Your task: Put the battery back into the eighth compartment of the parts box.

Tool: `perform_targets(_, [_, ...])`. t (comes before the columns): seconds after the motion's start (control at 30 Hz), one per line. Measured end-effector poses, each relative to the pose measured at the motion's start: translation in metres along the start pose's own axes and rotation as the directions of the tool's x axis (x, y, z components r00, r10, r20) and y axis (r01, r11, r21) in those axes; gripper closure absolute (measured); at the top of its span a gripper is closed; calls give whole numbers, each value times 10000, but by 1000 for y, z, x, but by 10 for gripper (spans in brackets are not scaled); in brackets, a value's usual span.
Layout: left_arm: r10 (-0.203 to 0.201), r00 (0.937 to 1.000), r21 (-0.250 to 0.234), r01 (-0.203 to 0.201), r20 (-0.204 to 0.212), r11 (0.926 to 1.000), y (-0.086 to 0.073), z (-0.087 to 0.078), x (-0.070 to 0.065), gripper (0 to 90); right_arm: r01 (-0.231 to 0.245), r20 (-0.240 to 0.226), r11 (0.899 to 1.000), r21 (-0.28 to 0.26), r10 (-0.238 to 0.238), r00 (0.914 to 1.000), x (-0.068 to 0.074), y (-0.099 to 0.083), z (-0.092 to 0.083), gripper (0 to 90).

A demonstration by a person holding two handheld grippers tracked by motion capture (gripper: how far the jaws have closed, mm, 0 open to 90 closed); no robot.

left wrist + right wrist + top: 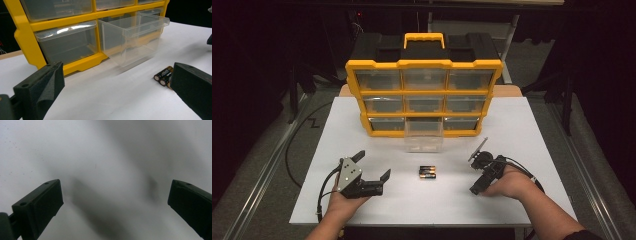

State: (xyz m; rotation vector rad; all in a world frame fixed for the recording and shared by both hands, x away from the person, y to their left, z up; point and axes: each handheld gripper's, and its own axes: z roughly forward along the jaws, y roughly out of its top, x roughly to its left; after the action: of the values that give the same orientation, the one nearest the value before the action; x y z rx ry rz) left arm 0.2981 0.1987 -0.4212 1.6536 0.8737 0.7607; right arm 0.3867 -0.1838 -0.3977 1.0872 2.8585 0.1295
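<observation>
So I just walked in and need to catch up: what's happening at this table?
A person holds a gripper in each hand over a white table. Both the left gripper and right gripper are open and hold nothing. Batteries lie between them, in front of a yellow organizer with its bottom middle drawer pulled out.

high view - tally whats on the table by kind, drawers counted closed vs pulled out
yellow organizer: 1
closed drawers: 8
pulled-out drawer: 1
batteries: 3, as the left gripper view shows
grippers: 2, left gripper and right gripper
total: 15
</observation>
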Motion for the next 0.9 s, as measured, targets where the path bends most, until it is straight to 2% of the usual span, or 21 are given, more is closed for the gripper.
perform_targets(0.03, [-3, 10000, 0, 3, 2, 10000, 0, 0, 0, 4, 208, -2, 9998, 34, -208, 9998, -1, 1, 0, 15])
perform_targets(0.27, [9, 10000, 10, -9, 19, 10000, 0, 0, 0, 4, 835, -255, 9958, 372, -825, 9963, 5, 8, -1, 21])
perform_targets(0.4, [6, 10000, 14, -6, 24, 10000, 0, 0, 0, 4, 1285, -274, 9904, 500, -1273, 9915, 9, 13, -1, 27])
perform_targets(0.43, [11, 10000, 18, -11, 25, 10000, 0, 0, 0, 4, 1568, -240, 9860, 574, -1556, 9875, 9, 14, -1, 29])
perform_targets(0.5, [10, 10000, 18, -11, 29, 10000, 0, 0, 0, 4, 1660, -277, 9843, 597, -1646, 9860, 11, 17, -1, 30])
perform_targets(0.57, [4, 10000, 16, -4, 33, 10000, 0, 0, 0, 4, 1967, -243, 9784, 628, -1956, 9804, 13, 20, -1, 33])
perform_targets(0.77, [4, 10000, 14, -4, 43, 10000, 0, 0, 0, 4, 2265, -235, 9720, 633, -2254, 9740, 21, 28, -4, 47])
perform_targets(0.87, [2, 10000, 10, -2, 45, 10000, 0, 0, 0, 4, 2584, -218, 9642, 591, -2576, 9660, 23, 32, -4, 53])
perform_targets(0.9, [4, 10000, 12, -4, 44, 10000, 0, 0, 0, 4, 2551, -239, 9651, 592, -2541, 9669, 25, 33, -5, 56])
